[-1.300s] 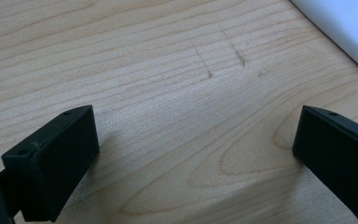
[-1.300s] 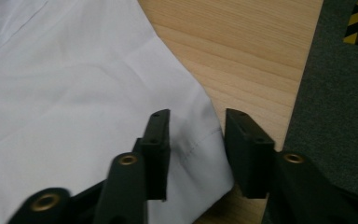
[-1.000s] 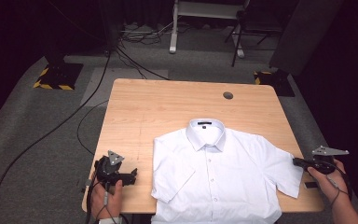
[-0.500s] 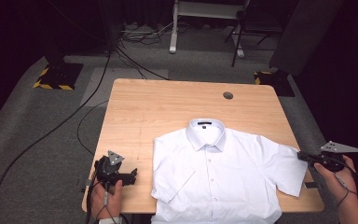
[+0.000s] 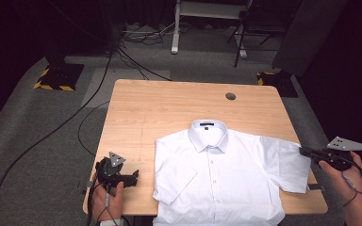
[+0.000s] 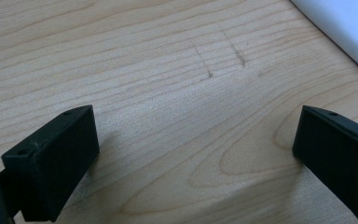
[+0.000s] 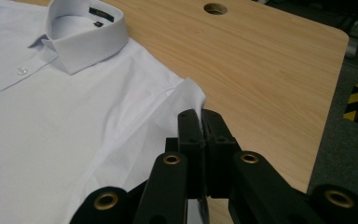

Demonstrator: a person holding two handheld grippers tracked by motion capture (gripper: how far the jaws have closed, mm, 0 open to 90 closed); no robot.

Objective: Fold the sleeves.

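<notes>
You won't find any words or numbers that can be read here. The one label is the small dark tag (image 7: 101, 13) inside the collar of the white shirt (image 5: 217, 179), near the upper left of the right gripper view; it carries a faint light mark, too small to make out. In the high view the same tag is just a dark strip at the collar. The bench (image 5: 169, 108) bears no print.
</notes>
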